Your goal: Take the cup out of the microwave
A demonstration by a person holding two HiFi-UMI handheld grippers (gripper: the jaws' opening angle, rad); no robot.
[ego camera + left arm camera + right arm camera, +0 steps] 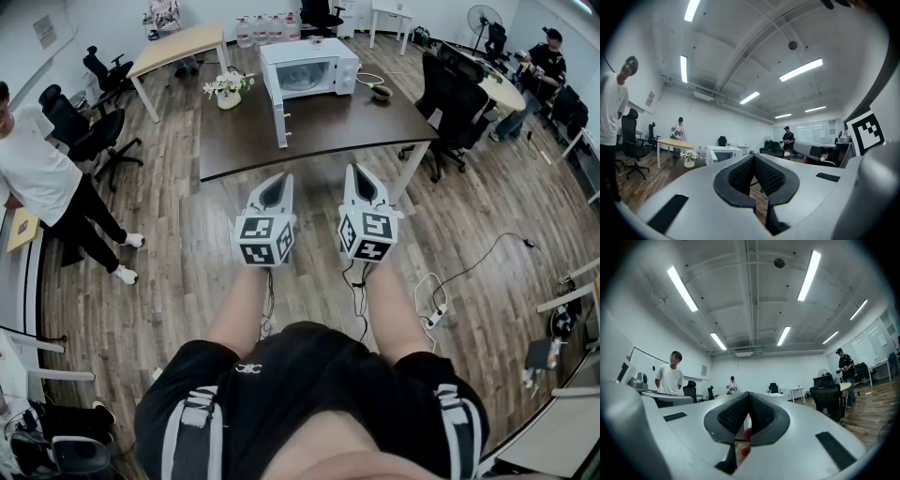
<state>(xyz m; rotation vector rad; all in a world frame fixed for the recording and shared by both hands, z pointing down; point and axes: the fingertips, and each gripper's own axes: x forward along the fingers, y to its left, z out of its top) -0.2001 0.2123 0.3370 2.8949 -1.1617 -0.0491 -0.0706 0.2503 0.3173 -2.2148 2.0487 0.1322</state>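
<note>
Expecting cup inside microwave (309,67), door (279,117) open, cup itself not visible yet. Likely rigid, light, slick: pinch wall near rim. Microwave on dark table (328,131), well ahead of you. Your left gripper (279,180) and right gripper (359,173) both closed, empty.

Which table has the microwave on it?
The dark brown table, the nearest one: the microwave stands at its far edge with the door open. The light wooden table beyond it at left is paler and farther.
</note>
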